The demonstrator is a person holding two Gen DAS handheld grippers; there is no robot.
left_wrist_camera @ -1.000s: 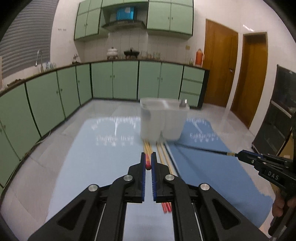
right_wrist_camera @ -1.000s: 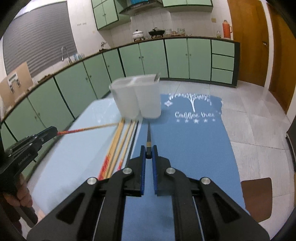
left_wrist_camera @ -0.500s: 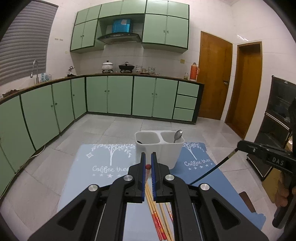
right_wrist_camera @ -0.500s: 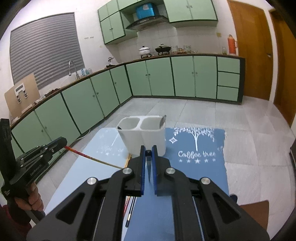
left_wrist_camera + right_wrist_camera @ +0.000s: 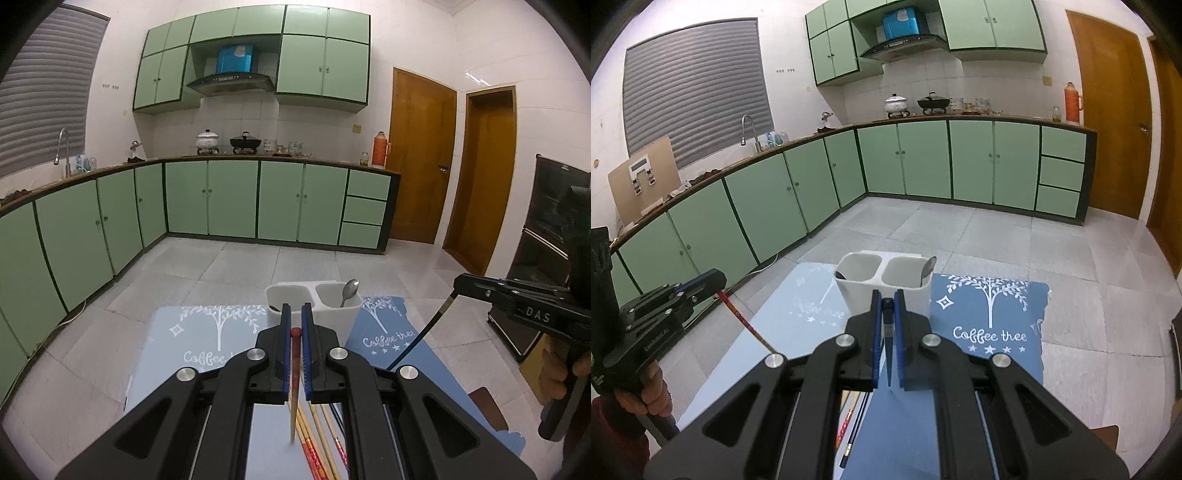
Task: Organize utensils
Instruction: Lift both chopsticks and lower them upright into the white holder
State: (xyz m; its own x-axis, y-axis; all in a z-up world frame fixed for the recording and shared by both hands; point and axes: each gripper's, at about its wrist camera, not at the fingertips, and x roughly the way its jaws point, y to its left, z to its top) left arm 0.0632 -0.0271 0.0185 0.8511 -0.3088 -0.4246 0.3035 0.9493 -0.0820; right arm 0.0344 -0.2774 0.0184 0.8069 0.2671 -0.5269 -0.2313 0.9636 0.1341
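My left gripper (image 5: 295,317) is shut on the red top of a wooden chopstick (image 5: 294,387), which hangs steeply down above the mat. My right gripper (image 5: 887,301) is shut on the top end of a black chopstick (image 5: 888,354), which also hangs point down. Each gripper shows in the other's view, the right gripper (image 5: 460,284) at the right, the left gripper (image 5: 714,280) at the left. Just beyond both stands a white two-compartment holder (image 5: 349,317) (image 5: 857,295). A metal spoon (image 5: 349,290) (image 5: 928,267) leans in its right compartment. Several loose chopsticks (image 5: 321,424) (image 5: 849,421) lie below.
A light blue mat (image 5: 207,343) and a darker blue "Coffee tree" mat (image 5: 990,332) cover the table side by side. A person's hand (image 5: 653,387) grips the left handle. Green kitchen cabinets (image 5: 229,199) and wooden doors (image 5: 421,155) stand far behind across a tiled floor.
Both grippers have risen and tipped up, each lifting its chopstick off the mat. The sticks now hang down from the jaws. The holder sits lower and smaller in both views.
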